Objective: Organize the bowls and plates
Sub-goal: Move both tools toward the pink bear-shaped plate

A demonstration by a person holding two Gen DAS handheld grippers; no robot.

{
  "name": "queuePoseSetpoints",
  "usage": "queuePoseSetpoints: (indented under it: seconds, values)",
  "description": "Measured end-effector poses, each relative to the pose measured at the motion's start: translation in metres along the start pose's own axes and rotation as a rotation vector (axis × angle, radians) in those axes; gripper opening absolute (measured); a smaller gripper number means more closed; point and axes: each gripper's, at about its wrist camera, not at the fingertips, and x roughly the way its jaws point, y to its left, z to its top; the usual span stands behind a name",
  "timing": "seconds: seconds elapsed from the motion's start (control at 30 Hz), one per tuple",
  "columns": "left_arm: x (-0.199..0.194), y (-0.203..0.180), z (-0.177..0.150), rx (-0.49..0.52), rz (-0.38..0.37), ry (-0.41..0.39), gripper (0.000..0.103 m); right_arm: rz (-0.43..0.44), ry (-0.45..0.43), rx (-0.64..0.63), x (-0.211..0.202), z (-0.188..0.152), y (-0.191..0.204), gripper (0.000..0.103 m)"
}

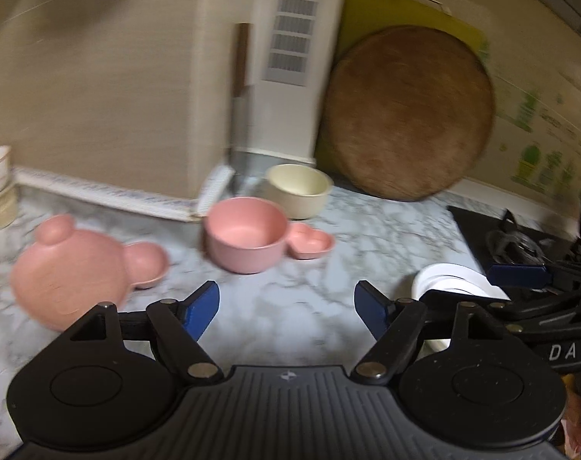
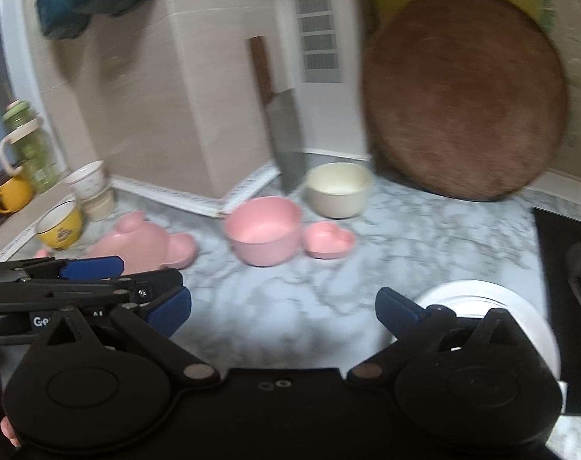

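A pink bowl stands mid-counter with a small pink heart dish touching its right side. A cream bowl sits behind them. A pink bear-shaped plate lies to the left. A stack of white plates lies to the right. My left gripper is open and empty above bare counter; it also shows in the right wrist view. My right gripper is open and empty beside the white plates; it also shows in the left wrist view.
A round wooden board leans on the back wall. A cleaver stands against the corner. A black stove is at the right. A yellow bowl, stacked cups and a green bottle stand at the left.
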Motion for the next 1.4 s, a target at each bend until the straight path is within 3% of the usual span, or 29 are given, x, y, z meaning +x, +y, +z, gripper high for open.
queuePoseSetpoints:
  seconds: [0.27, 0.53, 0.9, 1.27, 1.4]
  values:
    - [-0.002, 0.061, 0.0, -0.076, 0.139, 0.002, 0.078, 0.088, 0.039, -0.06, 0.045, 0.014, 0.043, 0.103]
    - [0.029, 0.132, 0.014, -0.143, 0.259, 0.048, 0.078, 0.093, 0.11, -0.039, 0.106, 0.027, 0.068, 0.103]
    - [0.07, 0.209, 0.027, -0.172, 0.34, 0.089, 0.078, 0.103, 0.186, -0.063, 0.171, 0.033, 0.109, 0.102]
    - [0.119, 0.279, 0.028, -0.245, 0.387, 0.179, 0.077, 0.153, 0.289, -0.035, 0.216, 0.034, 0.132, 0.095]
    - [0.13, 0.292, 0.027, -0.239, 0.392, 0.206, 0.077, 0.173, 0.324, -0.044, 0.229, 0.034, 0.143, 0.085]
